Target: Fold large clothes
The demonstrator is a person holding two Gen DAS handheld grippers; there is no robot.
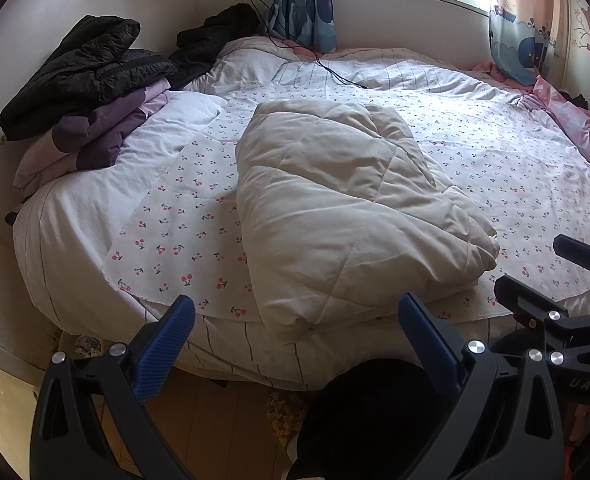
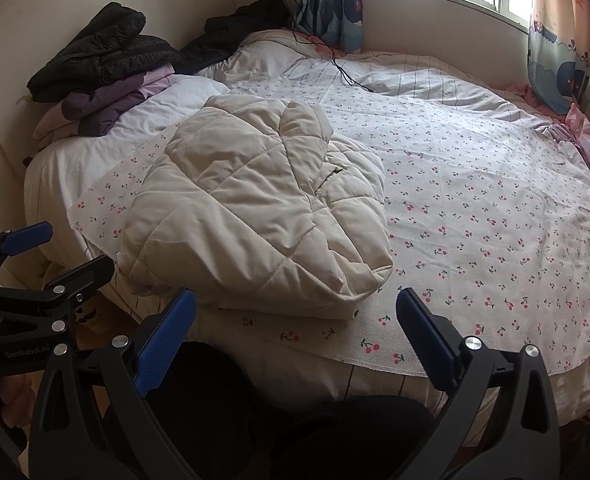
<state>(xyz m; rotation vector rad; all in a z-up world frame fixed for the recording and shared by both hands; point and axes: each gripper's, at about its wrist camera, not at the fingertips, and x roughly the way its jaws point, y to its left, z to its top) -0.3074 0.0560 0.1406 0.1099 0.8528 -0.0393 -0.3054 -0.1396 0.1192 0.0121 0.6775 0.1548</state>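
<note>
A beige quilted padded coat lies folded into a thick bundle on the cherry-print sheet near the bed's front edge; it also shows in the right wrist view. My left gripper is open and empty, held off the bed just in front of the coat's near edge. My right gripper is open and empty, in front of the coat's near right corner. The right gripper shows at the right of the left wrist view, and the left gripper at the left of the right wrist view.
A stack of folded clothes, black jackets over purple ones, sits at the bed's back left. Another dark garment and a black cable lie near the headboard. Curtains and a window are behind. Wooden floor lies below.
</note>
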